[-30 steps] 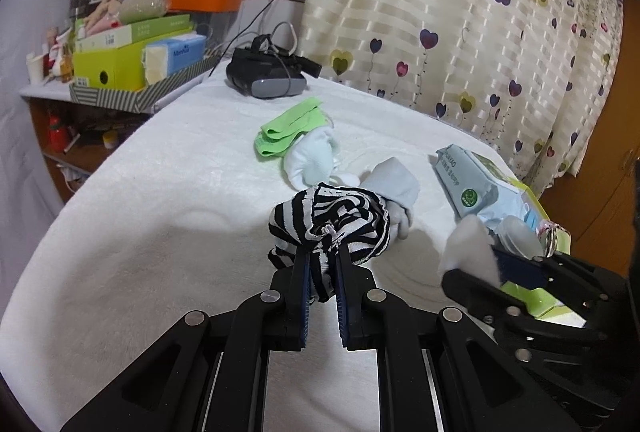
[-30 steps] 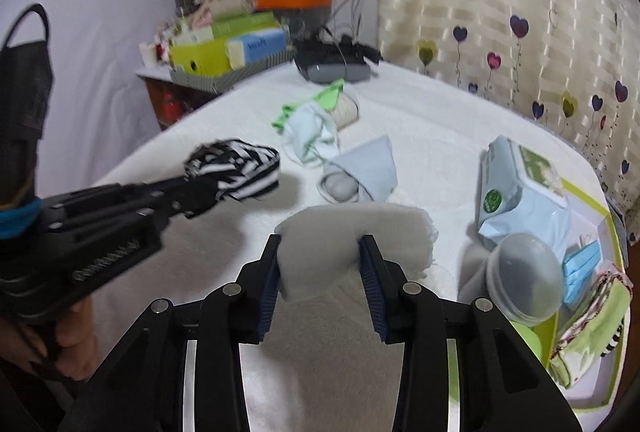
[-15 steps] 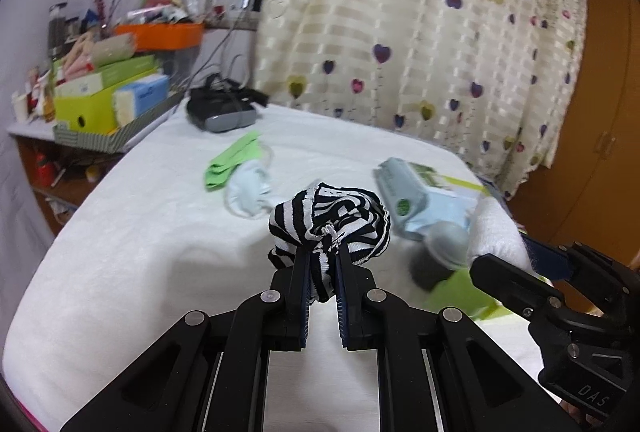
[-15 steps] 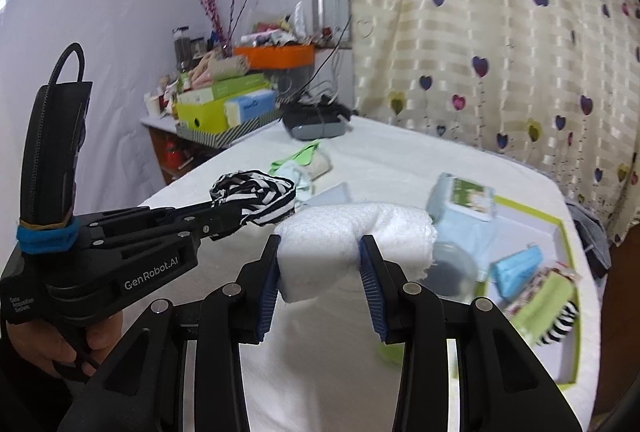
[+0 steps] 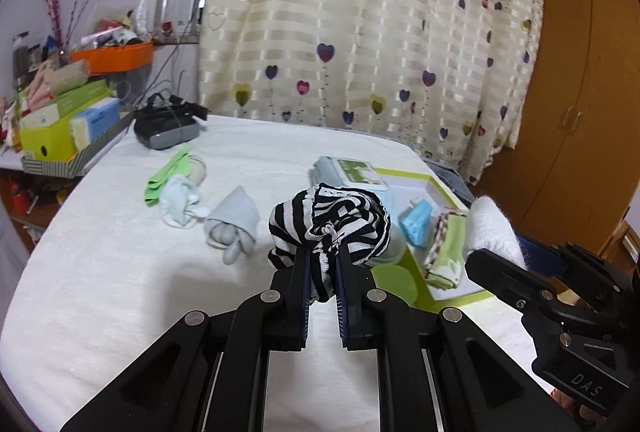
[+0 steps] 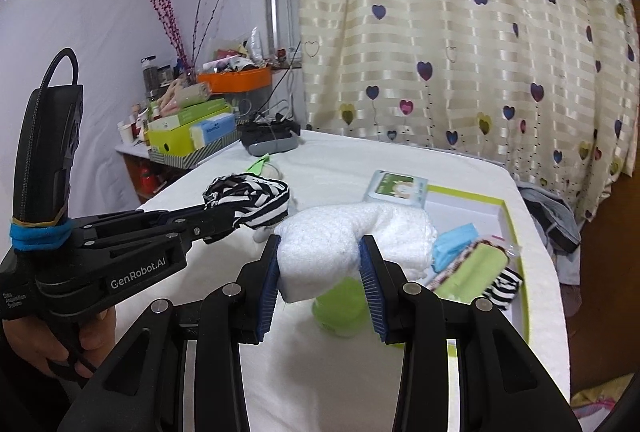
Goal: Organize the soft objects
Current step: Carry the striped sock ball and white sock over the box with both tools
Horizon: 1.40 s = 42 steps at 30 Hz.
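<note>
My left gripper [image 5: 322,274] is shut on a bunched black-and-white striped cloth [image 5: 330,222], held in the air above the white bed. In the right wrist view that same striped cloth [image 6: 248,197] hangs from the left gripper [image 6: 224,218] on the left. My right gripper [image 6: 320,272] is shut on a rolled white fluffy towel [image 6: 352,240], also lifted; the towel [image 5: 490,228] shows at the right of the left wrist view. Beyond both lies a green-rimmed white tray [image 6: 506,216] holding a blue mask, a green folded cloth and a striped piece.
On the bed lie a pale blue sock bundle [image 5: 234,222], a white sock [image 5: 178,201] and a green cloth [image 5: 166,177]. A wipes pack [image 6: 396,187] sits by the tray, a dark headset [image 5: 166,125] at the far end. A cluttered shelf [image 6: 188,127] stands left, curtain behind.
Both grippers have risen and swung right with their loads, from over the socks toward the tray. The tray's contents have come into view. Both grips are unchanged.
</note>
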### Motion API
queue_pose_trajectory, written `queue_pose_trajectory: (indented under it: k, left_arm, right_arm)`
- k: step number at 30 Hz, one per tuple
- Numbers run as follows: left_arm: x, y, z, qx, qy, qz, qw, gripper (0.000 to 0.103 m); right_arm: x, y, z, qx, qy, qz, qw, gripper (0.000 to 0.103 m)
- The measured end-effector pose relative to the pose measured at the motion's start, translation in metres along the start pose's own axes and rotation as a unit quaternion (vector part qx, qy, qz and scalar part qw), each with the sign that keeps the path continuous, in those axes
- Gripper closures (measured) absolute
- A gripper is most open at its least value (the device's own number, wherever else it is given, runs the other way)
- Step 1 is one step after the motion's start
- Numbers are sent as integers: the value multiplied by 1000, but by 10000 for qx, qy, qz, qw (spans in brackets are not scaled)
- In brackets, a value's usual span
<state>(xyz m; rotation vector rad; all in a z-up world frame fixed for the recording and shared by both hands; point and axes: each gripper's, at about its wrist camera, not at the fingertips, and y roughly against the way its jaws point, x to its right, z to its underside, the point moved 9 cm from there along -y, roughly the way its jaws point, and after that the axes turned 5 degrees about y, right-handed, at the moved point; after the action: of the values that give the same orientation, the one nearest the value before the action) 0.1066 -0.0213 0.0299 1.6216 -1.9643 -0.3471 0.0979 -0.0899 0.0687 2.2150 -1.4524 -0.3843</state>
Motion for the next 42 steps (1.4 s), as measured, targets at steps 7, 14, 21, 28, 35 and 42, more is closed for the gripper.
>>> queue_pose_trajectory:
  k: [7,14,21,28,35,42]
  left_arm:
    - [21,2,3,-3,-147,46,9999,92]
    - [45,-1,10,-79,-320,159,9993,92]
    - [72,-11,17,-192,-494,293,9982,92]
    - [96,-27,25,-367,-645,418,9964,92]
    - [113,-46,32,-545,-766,460,9945,93]
    - [129,-67,43,-804,-828,575,9917,93]
  right_arm:
    - [19,14,6,94,-186,151,9997,64]
    - [34,20,15,90,-321,227,9992,64]
    - [60,27,26,103,-524,360,9979,64]
    - [91,28,38,36,-768,499,9958,64]
    - [114,21,51,-80,-966,531,9939,64]
    - [128,10,61,-219,-1065,502,9928,63]
